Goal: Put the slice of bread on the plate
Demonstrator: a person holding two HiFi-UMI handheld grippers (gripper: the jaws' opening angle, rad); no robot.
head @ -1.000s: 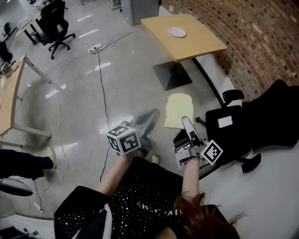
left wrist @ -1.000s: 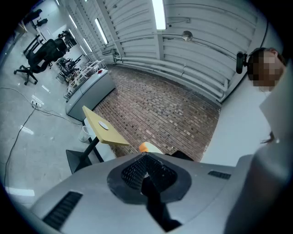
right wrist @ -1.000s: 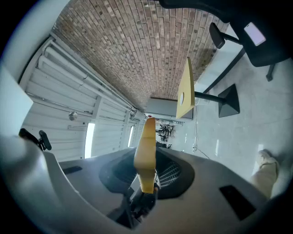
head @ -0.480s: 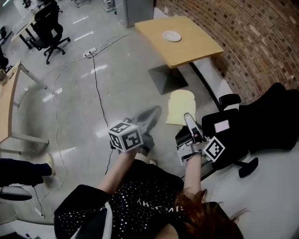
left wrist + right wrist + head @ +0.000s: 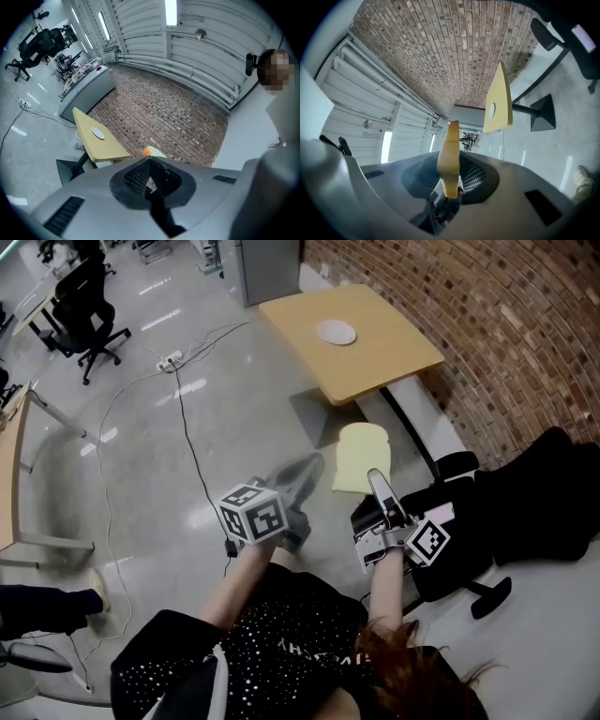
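Note:
A pale yellow slice of bread [image 5: 361, 456] stands out from my right gripper [image 5: 375, 479], which is shut on its lower edge. In the right gripper view the bread [image 5: 450, 147] shows edge-on between the jaws of that gripper [image 5: 451, 187]. The white plate [image 5: 336, 331] lies on a wooden table [image 5: 384, 357] farther ahead, well apart from the bread. It also shows as the plate [image 5: 491, 110] and plate [image 5: 97, 133] in both gripper views. My left gripper [image 5: 303, 470] hovers beside the right one, shut with nothing in it [image 5: 149, 161].
A black office chair [image 5: 525, 493] stands close on the right beside a brick wall [image 5: 506, 324]. A white ledge [image 5: 422, 399] runs under the table. Cables [image 5: 183, 418] trail over the glossy floor. Another office chair [image 5: 80, 320] and a desk [image 5: 9, 474] are at the left.
Both grippers have travelled forward together toward the wooden table, which now sits nearer in the head view. The bread stays in the right gripper.

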